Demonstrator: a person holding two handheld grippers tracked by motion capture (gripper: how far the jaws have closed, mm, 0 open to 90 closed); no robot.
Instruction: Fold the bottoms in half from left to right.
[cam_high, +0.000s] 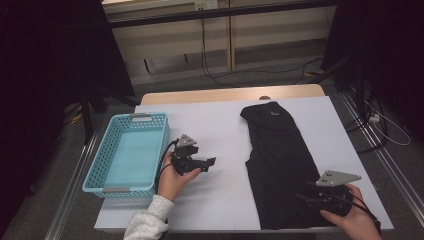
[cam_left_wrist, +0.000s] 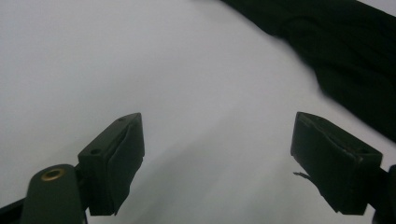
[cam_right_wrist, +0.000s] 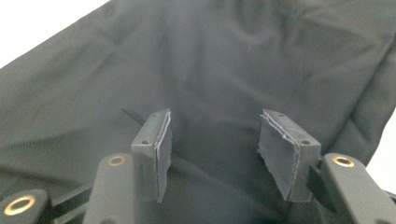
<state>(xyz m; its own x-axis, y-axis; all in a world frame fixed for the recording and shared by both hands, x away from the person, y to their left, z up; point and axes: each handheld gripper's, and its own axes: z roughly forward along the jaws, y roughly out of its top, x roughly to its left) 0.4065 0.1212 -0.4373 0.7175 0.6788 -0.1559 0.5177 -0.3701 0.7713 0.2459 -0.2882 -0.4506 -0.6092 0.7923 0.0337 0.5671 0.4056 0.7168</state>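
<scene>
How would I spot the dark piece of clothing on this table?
Start at the white sheet covering the table. A blue basket sits at its left; the black garment lies at the right, a long folded strip, the only dark, soft thing there.

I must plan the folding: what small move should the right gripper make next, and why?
Probably lower the right gripper and close it on the garment. Its jaws stand apart just above the near end of the dark cloth, nothing pinched yet; the left gripper waits open over the bare table.
</scene>
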